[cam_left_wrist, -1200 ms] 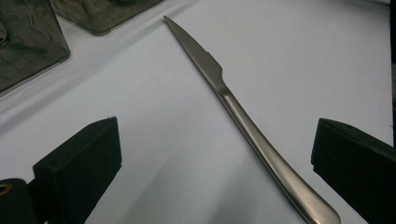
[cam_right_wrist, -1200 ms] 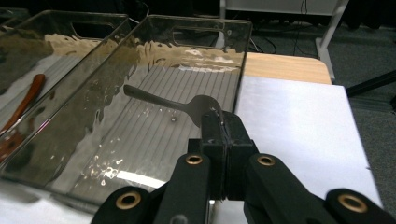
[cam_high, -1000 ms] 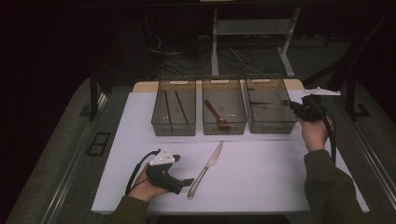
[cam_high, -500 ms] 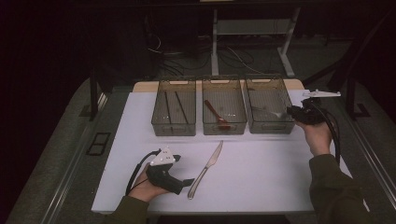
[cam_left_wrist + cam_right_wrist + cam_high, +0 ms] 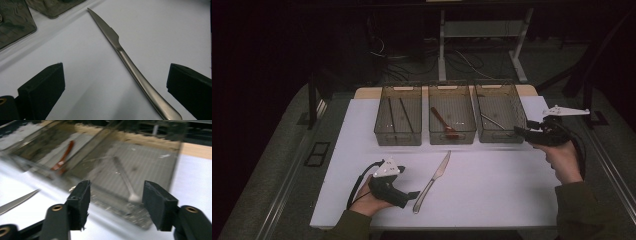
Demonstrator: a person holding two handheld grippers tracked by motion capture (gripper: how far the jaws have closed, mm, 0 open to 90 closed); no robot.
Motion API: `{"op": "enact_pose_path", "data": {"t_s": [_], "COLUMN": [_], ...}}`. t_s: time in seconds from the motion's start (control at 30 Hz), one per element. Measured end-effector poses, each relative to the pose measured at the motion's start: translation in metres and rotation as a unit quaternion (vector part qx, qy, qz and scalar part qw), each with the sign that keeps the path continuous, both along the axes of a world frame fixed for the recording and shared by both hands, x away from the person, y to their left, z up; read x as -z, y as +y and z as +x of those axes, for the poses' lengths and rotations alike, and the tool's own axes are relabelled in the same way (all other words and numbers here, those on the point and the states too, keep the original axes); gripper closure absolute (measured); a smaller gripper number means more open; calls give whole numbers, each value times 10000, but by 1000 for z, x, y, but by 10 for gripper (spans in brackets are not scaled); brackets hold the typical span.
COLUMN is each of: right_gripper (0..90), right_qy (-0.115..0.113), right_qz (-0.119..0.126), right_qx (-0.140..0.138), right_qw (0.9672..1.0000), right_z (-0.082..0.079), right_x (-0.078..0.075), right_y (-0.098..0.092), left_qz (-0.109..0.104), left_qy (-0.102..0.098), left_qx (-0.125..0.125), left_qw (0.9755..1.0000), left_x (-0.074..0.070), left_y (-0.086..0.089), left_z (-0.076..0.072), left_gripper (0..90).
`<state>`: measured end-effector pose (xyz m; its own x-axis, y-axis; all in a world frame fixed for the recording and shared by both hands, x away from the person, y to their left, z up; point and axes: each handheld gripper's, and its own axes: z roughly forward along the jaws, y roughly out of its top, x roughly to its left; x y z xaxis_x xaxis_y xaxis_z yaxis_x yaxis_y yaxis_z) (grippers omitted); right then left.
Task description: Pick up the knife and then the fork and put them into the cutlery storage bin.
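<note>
Knife lies flat on white worktop before middle bin, long axis running near-to-far, tip toward bins, handle toward you. Your left claw gapes wide, straddling handle, no contact. Your right claw, just opening, holds nothing beside right bin.

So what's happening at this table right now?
A person is sorting cutlery into three clear bins. The right tool, jaws just opened and empty, sits by the right bin, where a metal utensil lies. The middle bin holds a red spoon, the left bin two dark sticks. The left tool waits open around the handle of a knife flat on the white table.
</note>
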<state>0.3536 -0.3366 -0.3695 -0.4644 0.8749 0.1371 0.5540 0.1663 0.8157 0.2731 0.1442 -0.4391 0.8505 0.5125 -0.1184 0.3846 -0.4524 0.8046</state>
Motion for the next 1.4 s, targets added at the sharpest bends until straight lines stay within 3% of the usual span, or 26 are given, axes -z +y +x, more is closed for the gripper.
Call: {"op": "enact_pose_path", "data": {"t_s": [0.27, 0.4, 0.5, 0.6, 0.73, 0.9, 1.07, 1.13, 1.23, 1.33, 1.4], "right_gripper": [311, 294, 279, 269, 262, 259, 257, 258, 257, 258, 257], "right_qy": [126, 249, 324, 357, 458, 479, 496, 488, 507, 494, 479], "right_qz": [-13, -1, -83, -232, -242, -202, -273, -265, -239, -230, -228], "right_qx": [-707, -912, -1083, -1260, -1440, -1540, -1543, -1551, -1543, -1534, -1553], "right_qw": [9974, 9955, 9936, 9911, 9882, 9867, 9864, 9863, 9864, 9867, 9864], "right_z": [-30, -42, -53, -64, -77, -82, -82, -82, -82, -82, -82], "right_x": [14, 26, 38, 47, 57, 60, 64, 64, 63, 63, 62], "right_y": [21, 28, 35, 42, 48, 52, 56, 56, 54, 53, 52], "left_qz": [22, 50, 22, 136, 102, 409, 617, 690, 777, 727, 685], "left_qy": [24, 32, 58, 43, 52, 115, 133, 152, 246, 270, 273], "left_qx": [-50, -91, -152, -122, -176, -158, -355, -384, -324, -253, -70], "left_qw": [10000, 9999, 9999, 9998, 9998, 9990, 9974, 9968, 9961, 9967, 9973], "left_x": [0, -2, -3, -4, -6, -5, 1, 4, 10, 11, 12], "left_y": [0, 0, -2, -8, -22, -47, -71, -80, -93, -101, -107], "left_z": [0, 1, 3, 11, 23, 44, 65, 74, 79, 80, 78], "left_gripper": [16, 59, 106, 162, 327, 634, 845, 891, 891, 892, 892]}}
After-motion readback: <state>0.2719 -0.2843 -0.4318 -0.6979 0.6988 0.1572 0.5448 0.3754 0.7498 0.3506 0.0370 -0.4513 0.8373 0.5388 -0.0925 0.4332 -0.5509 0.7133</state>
